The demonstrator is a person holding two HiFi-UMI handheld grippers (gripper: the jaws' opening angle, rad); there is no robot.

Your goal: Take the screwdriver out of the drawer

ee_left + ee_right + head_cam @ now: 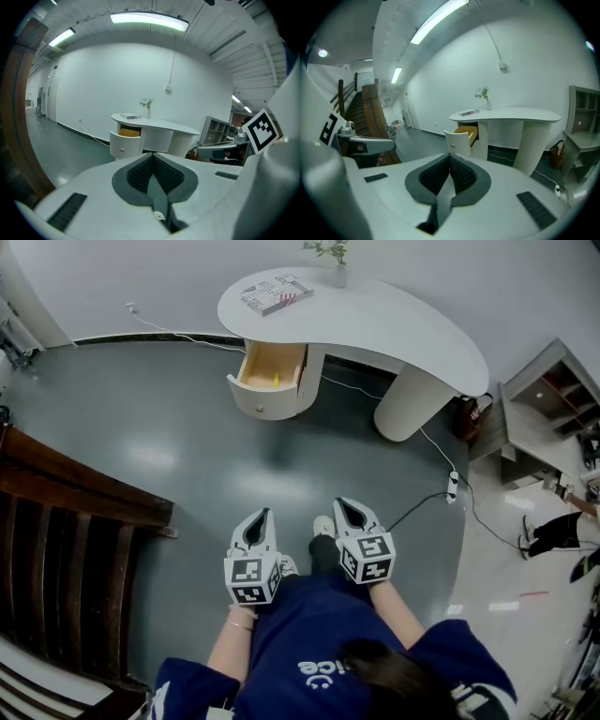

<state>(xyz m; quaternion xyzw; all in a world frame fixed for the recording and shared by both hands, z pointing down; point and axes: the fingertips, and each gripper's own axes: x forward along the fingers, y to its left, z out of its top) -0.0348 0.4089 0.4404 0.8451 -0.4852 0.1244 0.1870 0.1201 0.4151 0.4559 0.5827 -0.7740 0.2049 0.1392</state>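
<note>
drawer (265, 401) stands open far ahead of the fingers (139, 174), a yellow bit inside maybe the screwdriver (276, 381), and the left gripper (262, 515) and right gripper (340, 504) are pinched together on nothing, so walk closer first.

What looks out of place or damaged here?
Nothing is spilled or broken. The only oddities: the desk's drawer stands pulled open with a small yellow item inside, and a cable with a power strip trails loose over the floor by the desk.
</note>
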